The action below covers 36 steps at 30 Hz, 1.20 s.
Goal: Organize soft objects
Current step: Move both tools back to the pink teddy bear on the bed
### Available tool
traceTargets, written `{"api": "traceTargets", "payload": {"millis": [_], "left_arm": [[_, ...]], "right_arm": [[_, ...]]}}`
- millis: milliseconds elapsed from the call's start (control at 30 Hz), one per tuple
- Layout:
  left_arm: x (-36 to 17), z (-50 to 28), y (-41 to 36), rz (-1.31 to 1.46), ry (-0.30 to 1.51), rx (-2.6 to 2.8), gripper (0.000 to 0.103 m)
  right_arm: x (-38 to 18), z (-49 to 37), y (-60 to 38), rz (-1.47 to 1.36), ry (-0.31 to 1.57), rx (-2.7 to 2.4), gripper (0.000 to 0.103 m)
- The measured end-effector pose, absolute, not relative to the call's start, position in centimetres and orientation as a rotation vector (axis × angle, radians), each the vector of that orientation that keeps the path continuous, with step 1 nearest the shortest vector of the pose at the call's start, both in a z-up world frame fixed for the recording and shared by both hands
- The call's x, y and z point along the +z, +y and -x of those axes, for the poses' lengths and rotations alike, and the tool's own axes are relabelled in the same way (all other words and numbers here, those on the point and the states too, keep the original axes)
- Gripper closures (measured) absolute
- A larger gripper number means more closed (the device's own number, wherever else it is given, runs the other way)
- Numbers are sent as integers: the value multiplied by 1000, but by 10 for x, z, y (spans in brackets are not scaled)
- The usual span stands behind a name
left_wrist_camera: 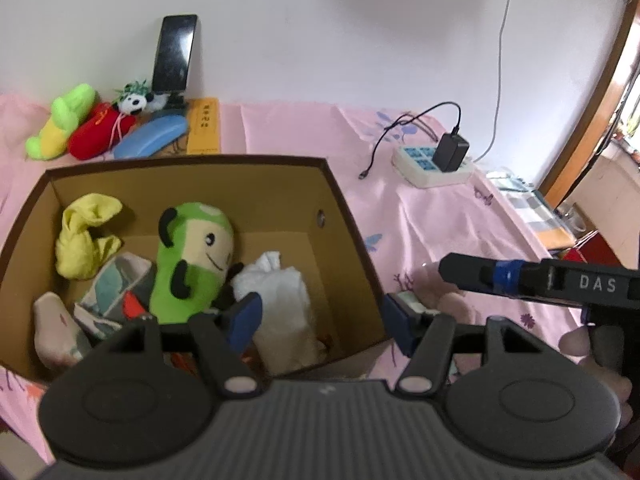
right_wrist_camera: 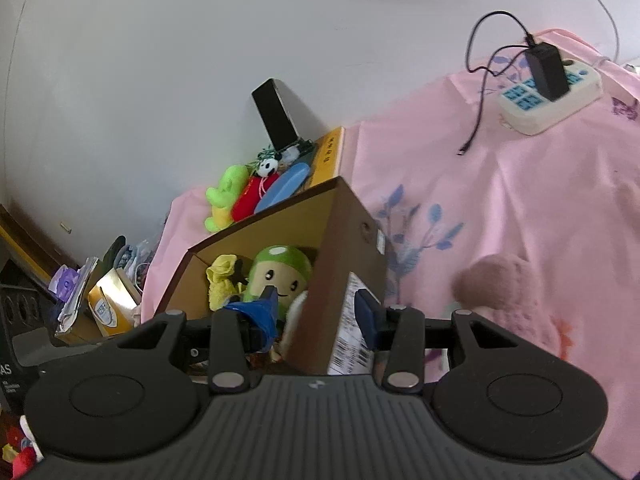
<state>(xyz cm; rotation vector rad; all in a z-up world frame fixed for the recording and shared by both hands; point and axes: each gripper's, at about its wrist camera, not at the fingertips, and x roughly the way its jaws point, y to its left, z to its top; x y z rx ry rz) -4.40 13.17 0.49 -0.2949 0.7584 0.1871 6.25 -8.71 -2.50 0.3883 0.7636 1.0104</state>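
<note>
An open cardboard box (left_wrist_camera: 348,216) stands on the pink bedsheet. It holds a green plush (left_wrist_camera: 192,256), a yellow cloth (left_wrist_camera: 84,240), a white cloth (left_wrist_camera: 280,300) and some socks (left_wrist_camera: 56,328). My left gripper (left_wrist_camera: 322,320) hovers over the box's near right corner, open, with nothing between its fingers. My right gripper (right_wrist_camera: 318,312) is open and empty too; the box's corner (right_wrist_camera: 340,240) shows beyond its gap, apart from the pads. In the left wrist view the right gripper (left_wrist_camera: 448,270) points in from the right, clear of the box. A pink plush (right_wrist_camera: 504,288) lies on the sheet right of the box.
At the back by the wall lie a green-yellow plush (left_wrist_camera: 60,124), a red plush (left_wrist_camera: 96,132), a small panda (left_wrist_camera: 134,104), a blue case (left_wrist_camera: 152,140) and a propped phone (left_wrist_camera: 176,54). A power strip (left_wrist_camera: 432,164) with charger and cable sits back right. Clutter (right_wrist_camera: 92,300) lies beside the bed.
</note>
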Motion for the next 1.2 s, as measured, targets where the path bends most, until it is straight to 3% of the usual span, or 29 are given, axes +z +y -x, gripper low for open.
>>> {"api": "traceTargets", "payload": {"millis": [1200], "left_arm": [[-2,21,18,227,848,433,36]], "right_arm": [[-50,-89,-168,-302,860,1098,76]]}}
